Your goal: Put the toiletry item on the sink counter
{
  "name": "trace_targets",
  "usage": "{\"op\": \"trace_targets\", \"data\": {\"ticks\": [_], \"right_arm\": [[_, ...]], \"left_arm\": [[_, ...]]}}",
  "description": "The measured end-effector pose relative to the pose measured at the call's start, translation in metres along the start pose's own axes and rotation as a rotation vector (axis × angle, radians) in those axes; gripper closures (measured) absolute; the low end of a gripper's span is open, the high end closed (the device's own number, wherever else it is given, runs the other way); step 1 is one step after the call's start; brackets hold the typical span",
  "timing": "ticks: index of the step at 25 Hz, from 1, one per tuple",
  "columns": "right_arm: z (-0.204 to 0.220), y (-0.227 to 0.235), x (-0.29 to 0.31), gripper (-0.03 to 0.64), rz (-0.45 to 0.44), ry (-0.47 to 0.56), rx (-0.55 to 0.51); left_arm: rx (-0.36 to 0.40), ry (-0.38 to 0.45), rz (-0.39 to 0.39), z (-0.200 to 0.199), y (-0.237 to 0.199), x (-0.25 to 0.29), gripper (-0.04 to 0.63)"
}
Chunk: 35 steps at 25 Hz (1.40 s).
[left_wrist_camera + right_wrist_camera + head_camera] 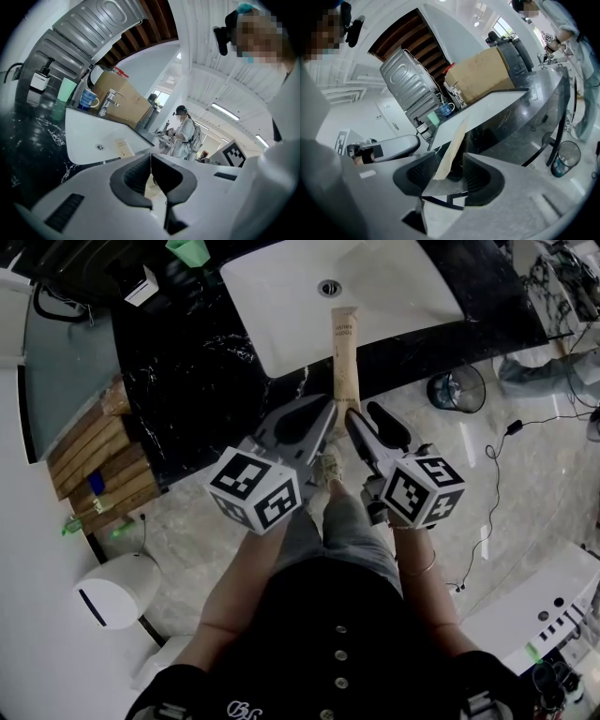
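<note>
A beige toiletry tube (344,352) lies lengthwise from the white sink basin (281,296) out over the front edge of the black marble counter (187,371). Its flat lower end sits between my two grippers. In the right gripper view the tube (452,145) stands between the jaws of my right gripper (457,161), which are spread wide with a gap beside it. My right gripper (361,427) is just right of the tube's end. My left gripper (323,423) is just left of it, and its jaw tips (151,157) meet. The tube's label end (124,149) shows beyond them.
A soap dispenser (40,80), green cup (65,91), blue mug (88,98) and faucet (107,102) stand behind the basin. Wooden slats (94,460) lie left of the counter. On the floor are a white bin (117,589), a wire basket (457,388) and cables. A person (185,131) stands far off.
</note>
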State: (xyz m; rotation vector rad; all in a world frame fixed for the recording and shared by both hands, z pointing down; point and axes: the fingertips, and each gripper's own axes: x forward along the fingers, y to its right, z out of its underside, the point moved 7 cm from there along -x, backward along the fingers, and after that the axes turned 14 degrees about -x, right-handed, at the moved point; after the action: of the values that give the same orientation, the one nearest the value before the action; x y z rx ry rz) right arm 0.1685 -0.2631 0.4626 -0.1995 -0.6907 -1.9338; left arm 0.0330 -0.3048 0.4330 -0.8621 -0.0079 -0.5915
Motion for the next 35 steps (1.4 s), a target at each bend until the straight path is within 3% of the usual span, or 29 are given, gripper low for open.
{"op": "trace_targets", "data": {"ticks": [16,31,35], "right_arm": [[-0.052,-0.026,-0.015,0.443,-0.031,0.151,-0.096],[-0.094,-0.054,-0.016,0.445,-0.116,0.215,-0.212],[-0.102,-0.058,-0.019,0.480,-0.138,0.233,-0.238]], "left_arm": [[0.078,0.081,0.044,-0.030,0.026,-0.016,0.578],[0.131,0.138,0.071,-0.055,0.040,-0.032,0.578],[0.135,0.162,0.073,-0.060,0.041,-0.035,0.578]]}}
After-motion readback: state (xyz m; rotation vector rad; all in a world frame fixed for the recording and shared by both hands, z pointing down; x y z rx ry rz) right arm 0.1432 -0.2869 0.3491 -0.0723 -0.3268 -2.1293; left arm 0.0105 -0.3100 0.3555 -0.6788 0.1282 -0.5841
